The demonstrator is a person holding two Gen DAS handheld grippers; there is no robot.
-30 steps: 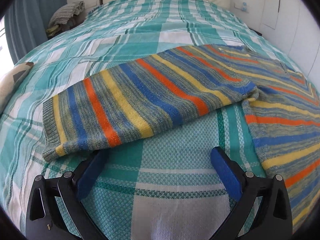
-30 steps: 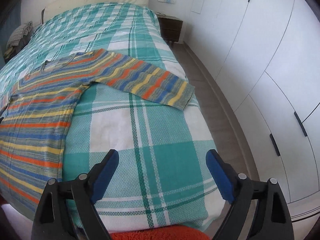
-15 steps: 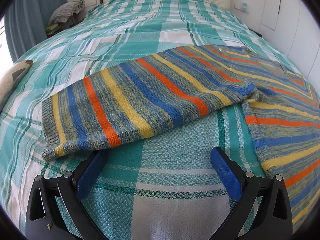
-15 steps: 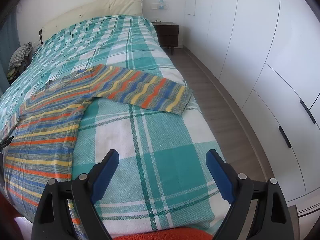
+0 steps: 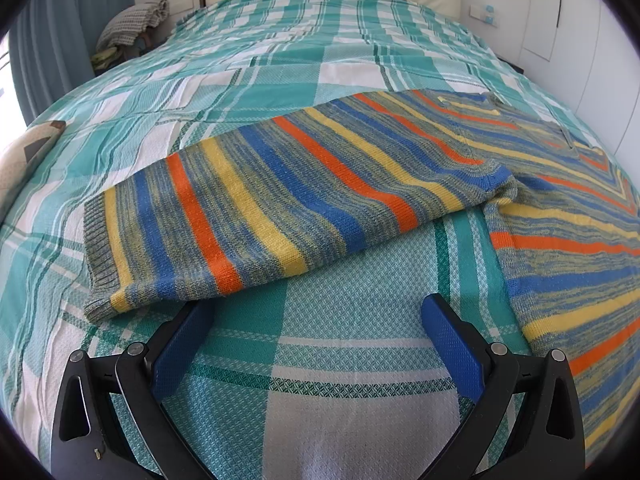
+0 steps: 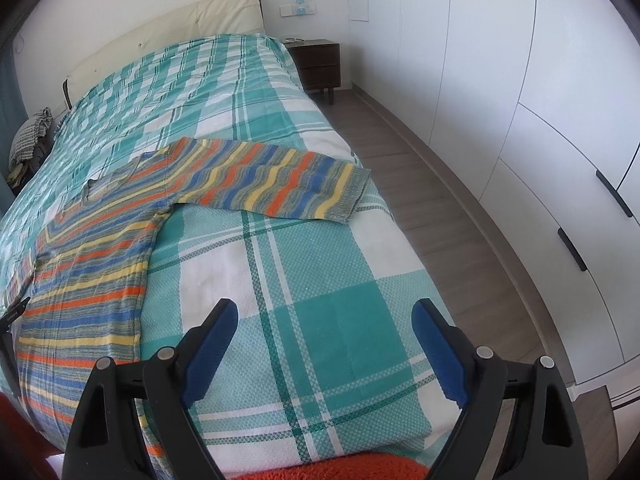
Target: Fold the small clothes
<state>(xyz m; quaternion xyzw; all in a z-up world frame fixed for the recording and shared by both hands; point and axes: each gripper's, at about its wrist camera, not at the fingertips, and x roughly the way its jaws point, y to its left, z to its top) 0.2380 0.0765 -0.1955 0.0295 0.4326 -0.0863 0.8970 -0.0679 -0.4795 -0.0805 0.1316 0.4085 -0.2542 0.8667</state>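
**Striped sweater lying spread on a plaid bed, both grippers released**

Item: striped knit sweater (image 5: 304, 196), banded in blue, orange, yellow and grey-green. It is lying flat on the bed (image 5: 280, 64), body running toward the foot edge, both sleeves stretching outward. One sleeve (image 6: 280, 186) is reaching to the bed's side edge nearest the wardrobe, its ribbed cuff sitting right at that edge. The other sleeve is extending toward the opposite side edge, its cuff (image 5: 98, 248) resting on the cover.

Surface: a teal, white and green plaid bedspread (image 6: 320, 280) is covering the whole bed, lightly creased toward the head end. A cream padded headboard (image 6: 168, 36) is standing at the head edge.

Room: white wardrobe doors (image 6: 560, 160) with dark bar handles are lining the wall beside the bed; a strip of wood floor (image 6: 432, 208) is running between them and the bed. A dark nightstand (image 6: 316, 64) is standing by the head corner. A blue-grey curtain (image 5: 68, 20) is hanging on the far side, with a pile of folded cloth (image 5: 132, 24) near it.

Left gripper (image 5: 316, 320): fingers spread wide and holding nothing, hovering low over the cover, one blue pad just beside the near sleeve's lower edge.

Right gripper (image 6: 324, 320): fingers spread wide and holding nothing, hanging over bare bedspread near the foot corner, beside the sweater's body.
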